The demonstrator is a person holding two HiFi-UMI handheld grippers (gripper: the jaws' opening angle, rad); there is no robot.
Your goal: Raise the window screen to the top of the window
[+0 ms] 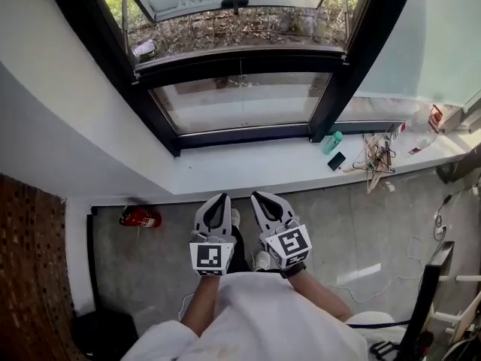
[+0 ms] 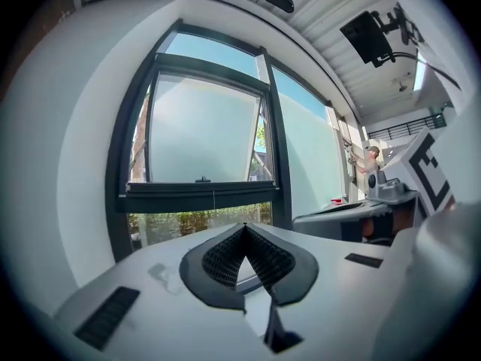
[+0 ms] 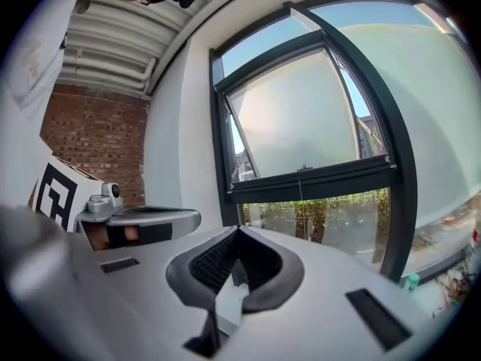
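A bare concrete floor runs up to a white wall with a deep white window sill [image 1: 248, 173]. A brick wall stands at the left, and a green bottle [image 1: 331, 142] rests on the sill at the right.

Set in the wall is a tall dark-framed window [image 2: 270, 126]. A dark horizontal bar [image 2: 203, 197] crosses it about halfway up, with a thin cord hanging at its middle. I take this bar to be the bottom rail of the window screen, though the mesh is too fine to see. Pale panelling shows above the bar and green shrubs below it.

The white left gripper [image 1: 221, 198] and white right gripper [image 1: 259, 197] sit side by side near the person's body, well short of the sill. Both have their jaws closed together on nothing.

This looks like the approach, with the screen not yet touched. Next, the grippers would need to reach across the sill to the bar. One gripper would part its jaws and close on the rail or cord, then lift it to the top of the frame.
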